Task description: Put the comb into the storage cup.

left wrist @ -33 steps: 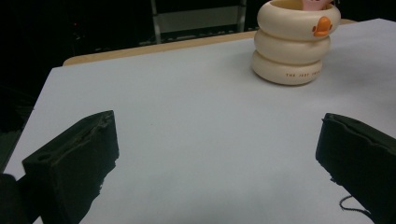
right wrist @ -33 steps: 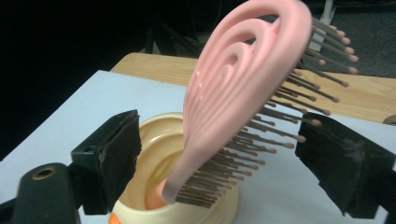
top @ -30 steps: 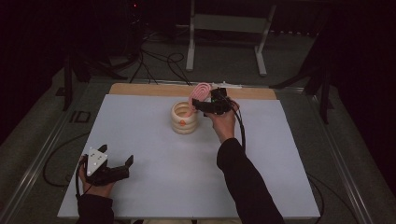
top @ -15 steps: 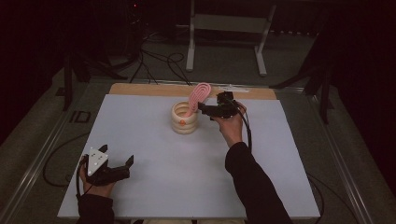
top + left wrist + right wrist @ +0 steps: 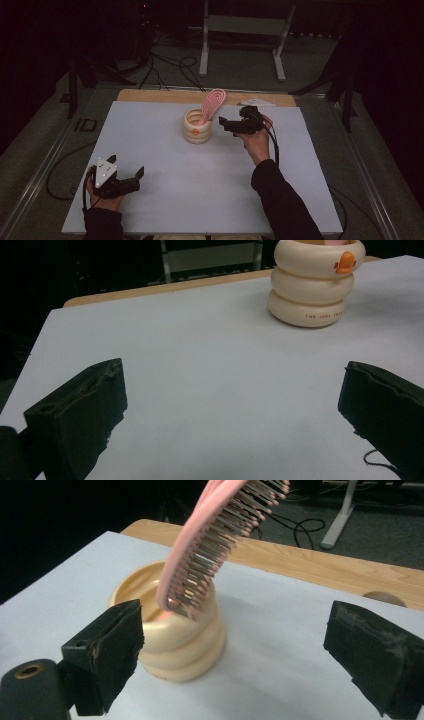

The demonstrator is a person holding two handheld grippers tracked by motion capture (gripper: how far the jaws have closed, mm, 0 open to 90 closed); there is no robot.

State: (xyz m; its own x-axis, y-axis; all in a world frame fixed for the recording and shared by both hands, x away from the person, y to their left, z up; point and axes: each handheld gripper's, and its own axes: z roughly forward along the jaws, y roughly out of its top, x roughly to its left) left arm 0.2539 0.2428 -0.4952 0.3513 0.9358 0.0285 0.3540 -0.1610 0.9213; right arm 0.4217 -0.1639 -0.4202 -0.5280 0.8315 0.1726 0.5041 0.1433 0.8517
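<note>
glossy cream plastic holder (image 5: 175,640) (smooth), pink plastic brush (image 5: 210,545), matt white tabletop (image 5: 165,190), wooden edge (image 5: 150,96).

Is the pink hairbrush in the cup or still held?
In. The pink hairbrush stands handle-down in the cream ringed cup, leaning on its rim; the right gripper is open beside it, jaws apart.

A dim room, with light falling from above on the pale table (image 5: 165,150) while the floor and background sink into near black. The high view is soft and grainy, its colours muted. Seen from the left gripper (image 5: 232,405), the cream holder (image 5: 314,285) ahead of the jaws is fairly sharp, its small lettering legible, and the black jaws near the lens lose detail. From the right gripper (image 5: 240,645), the pink brush (image 5: 220,535) just ahead is crisp, casting a faint shadow on the table beside the holder. No glare shows.
</note>
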